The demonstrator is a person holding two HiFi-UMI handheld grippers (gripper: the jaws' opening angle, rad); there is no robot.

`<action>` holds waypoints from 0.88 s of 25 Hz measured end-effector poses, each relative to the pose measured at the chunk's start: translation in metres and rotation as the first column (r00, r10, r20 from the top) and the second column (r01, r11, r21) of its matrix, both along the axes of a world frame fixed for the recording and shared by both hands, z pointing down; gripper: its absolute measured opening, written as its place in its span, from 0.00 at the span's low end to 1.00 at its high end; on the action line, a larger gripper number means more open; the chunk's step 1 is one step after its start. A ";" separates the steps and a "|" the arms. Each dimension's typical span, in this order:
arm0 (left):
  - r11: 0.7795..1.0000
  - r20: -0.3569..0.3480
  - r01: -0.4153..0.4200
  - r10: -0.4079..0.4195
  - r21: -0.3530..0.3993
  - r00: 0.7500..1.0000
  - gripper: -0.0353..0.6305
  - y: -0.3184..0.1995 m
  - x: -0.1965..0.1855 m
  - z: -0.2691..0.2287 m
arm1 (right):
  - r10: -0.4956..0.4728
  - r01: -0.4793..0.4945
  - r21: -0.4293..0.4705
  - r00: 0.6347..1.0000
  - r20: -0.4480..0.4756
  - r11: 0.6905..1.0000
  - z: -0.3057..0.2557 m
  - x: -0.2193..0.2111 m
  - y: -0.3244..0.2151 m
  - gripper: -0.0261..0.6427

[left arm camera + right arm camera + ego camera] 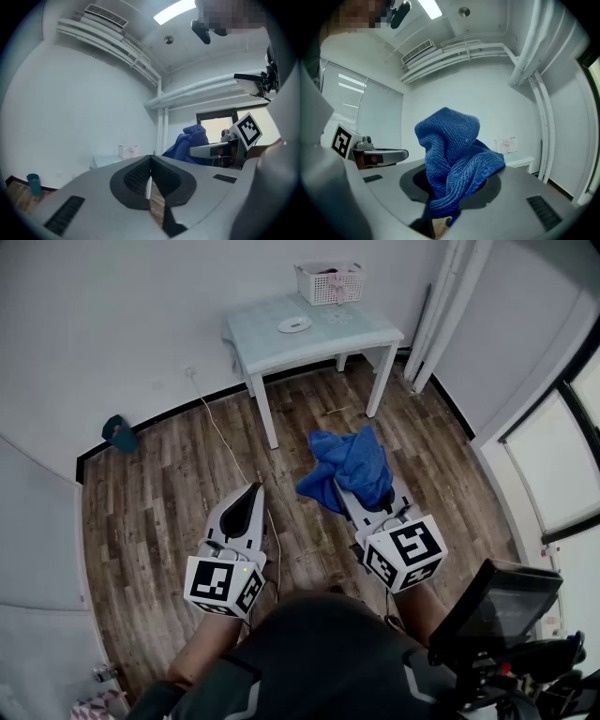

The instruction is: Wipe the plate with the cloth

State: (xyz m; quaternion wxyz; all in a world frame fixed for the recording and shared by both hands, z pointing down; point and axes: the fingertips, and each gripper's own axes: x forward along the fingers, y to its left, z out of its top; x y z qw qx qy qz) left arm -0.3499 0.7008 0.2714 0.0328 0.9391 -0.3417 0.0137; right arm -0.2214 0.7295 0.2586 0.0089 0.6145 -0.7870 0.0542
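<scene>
Standing well back from the small pale square table (366,332) at upper centre, the person holds the right gripper (367,507) with its jaws clamped on a bunched blue terry cloth (349,465). The left gripper (251,495) has its jaws together, empty. The round white plate (294,324) lies on that table, so closing in calmly with a firm pinch seems wise.
</scene>
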 end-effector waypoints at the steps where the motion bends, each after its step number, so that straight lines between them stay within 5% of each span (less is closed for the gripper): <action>1: 1.000 -0.008 0.005 -0.005 -0.006 1.000 0.07 0.001 -0.001 0.001 | 0.003 -0.003 -0.006 1.000 -0.007 1.000 0.002 0.001 0.002 0.22; 22: 0.999 -0.061 -0.007 0.004 -0.050 0.998 0.07 -0.023 -0.021 0.015 | 0.019 -0.019 -0.002 1.000 0.011 1.000 0.005 -0.014 -0.013 0.22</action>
